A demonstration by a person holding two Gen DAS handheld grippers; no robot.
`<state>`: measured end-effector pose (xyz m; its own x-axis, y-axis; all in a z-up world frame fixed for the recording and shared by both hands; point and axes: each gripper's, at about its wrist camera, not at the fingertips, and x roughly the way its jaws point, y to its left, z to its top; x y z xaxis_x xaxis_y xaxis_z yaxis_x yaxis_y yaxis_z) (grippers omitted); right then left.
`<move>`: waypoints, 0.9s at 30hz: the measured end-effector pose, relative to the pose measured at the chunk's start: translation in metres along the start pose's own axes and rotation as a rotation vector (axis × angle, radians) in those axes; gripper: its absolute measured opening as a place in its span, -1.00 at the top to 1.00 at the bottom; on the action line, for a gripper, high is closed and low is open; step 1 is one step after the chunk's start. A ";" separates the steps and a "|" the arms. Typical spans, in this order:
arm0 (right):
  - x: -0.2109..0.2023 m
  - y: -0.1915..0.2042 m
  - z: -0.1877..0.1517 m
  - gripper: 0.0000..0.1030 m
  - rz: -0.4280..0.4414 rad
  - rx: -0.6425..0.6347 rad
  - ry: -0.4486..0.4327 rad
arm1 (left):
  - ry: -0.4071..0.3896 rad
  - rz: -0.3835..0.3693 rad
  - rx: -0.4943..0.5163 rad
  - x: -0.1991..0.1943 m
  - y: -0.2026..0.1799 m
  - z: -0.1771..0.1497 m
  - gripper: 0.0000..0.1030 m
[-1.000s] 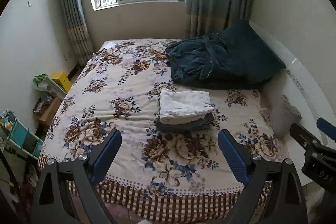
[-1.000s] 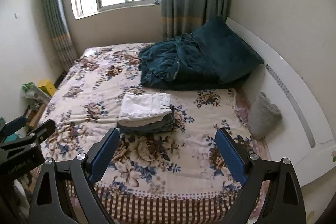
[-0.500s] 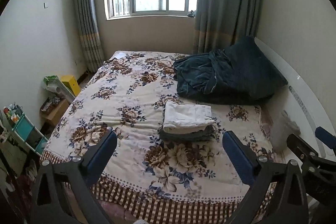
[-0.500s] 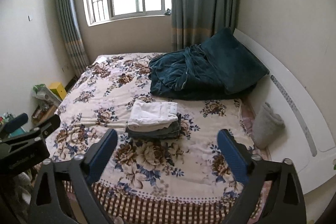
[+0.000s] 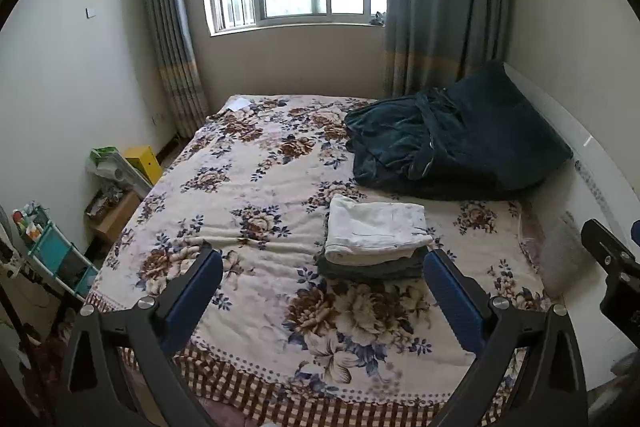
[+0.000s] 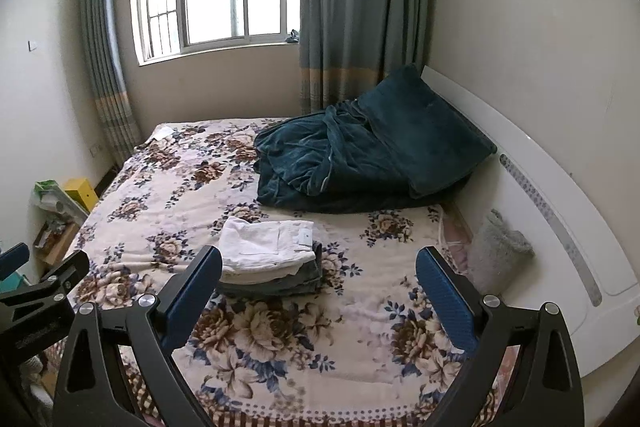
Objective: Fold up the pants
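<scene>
Folded white pants [image 5: 374, 228] lie on top of folded dark grey pants [image 5: 372, 269], stacked on the floral bedspread [image 5: 256, 195]. The stack also shows in the right wrist view, white pants [image 6: 264, 247] above the grey ones [image 6: 280, 285]. My left gripper [image 5: 322, 287] is open and empty, held back above the bed's near edge, apart from the stack. My right gripper [image 6: 318, 287] is open and empty, likewise back from the stack. Each gripper's body shows at the edge of the other's view.
A dark teal quilt and pillow [image 5: 456, 143] lie by the white headboard [image 6: 560, 227]. A grey bundle [image 6: 496, 259] sits between bed and headboard. Boxes and a yellow box [image 5: 140, 159] and a teal rack [image 5: 52, 255] stand on the floor at left. Window and curtains are behind.
Both grippers have drawn back and tilted up from the bed, so the window shows more. The stack has not moved. Both stay open.
</scene>
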<state>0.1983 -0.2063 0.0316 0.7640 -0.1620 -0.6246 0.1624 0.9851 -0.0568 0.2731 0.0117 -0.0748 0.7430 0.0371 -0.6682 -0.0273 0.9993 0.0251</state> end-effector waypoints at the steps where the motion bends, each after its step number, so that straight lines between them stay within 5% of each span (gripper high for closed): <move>1: 0.006 0.001 0.001 -0.93 -0.001 0.002 0.007 | 0.007 0.005 0.003 0.005 0.000 0.001 -1.00; 27: 0.055 0.028 -0.014 -0.99 0.021 -0.018 0.066 | 0.015 0.014 0.009 0.030 0.003 0.004 -1.00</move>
<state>0.2361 -0.1864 -0.0158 0.7240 -0.1379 -0.6758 0.1355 0.9892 -0.0567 0.2982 0.0157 -0.0916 0.7324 0.0511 -0.6789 -0.0316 0.9987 0.0411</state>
